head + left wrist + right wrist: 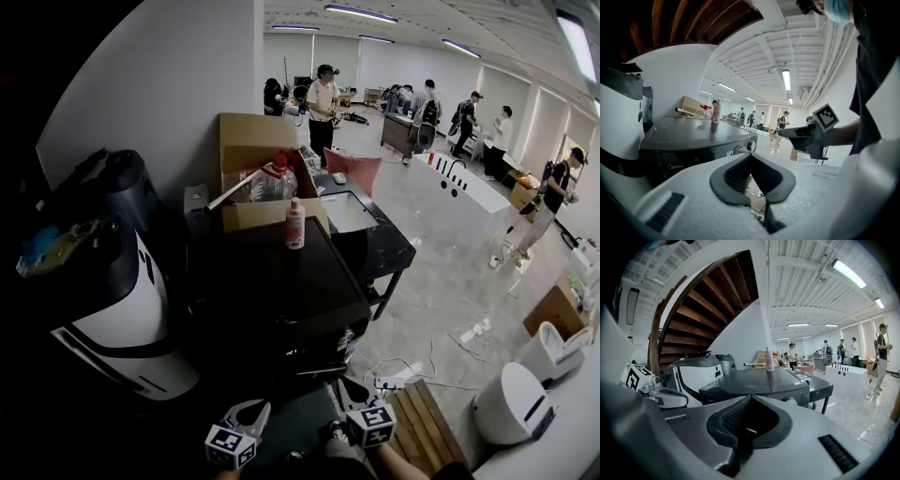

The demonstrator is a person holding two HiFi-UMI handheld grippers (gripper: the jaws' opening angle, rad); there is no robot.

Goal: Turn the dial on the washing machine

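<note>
Two grippers (246, 411) (350, 391), one washing machine (272, 281), one dial (790, 400), one pink bottle (295, 223), one cardboard box (248, 150)

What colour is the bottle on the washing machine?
Pink; the bottle shows best in head view.

left gripper (750, 158): white grainy shell, dk grey pads (736, 176) w/ ribbed faces, blk ribbed slot (665, 212) at 7 o'clock in its own view; right gripper (749, 401): same build, greyer shell, matching slot (837, 453) at 4 o'clock; left cube (232, 446) & right cube (371, 424): blk-and-wht square markers, nr 6 o'clock in head view; person wears dk top (872, 56), at 2 o'clock in left gripper view
</note>
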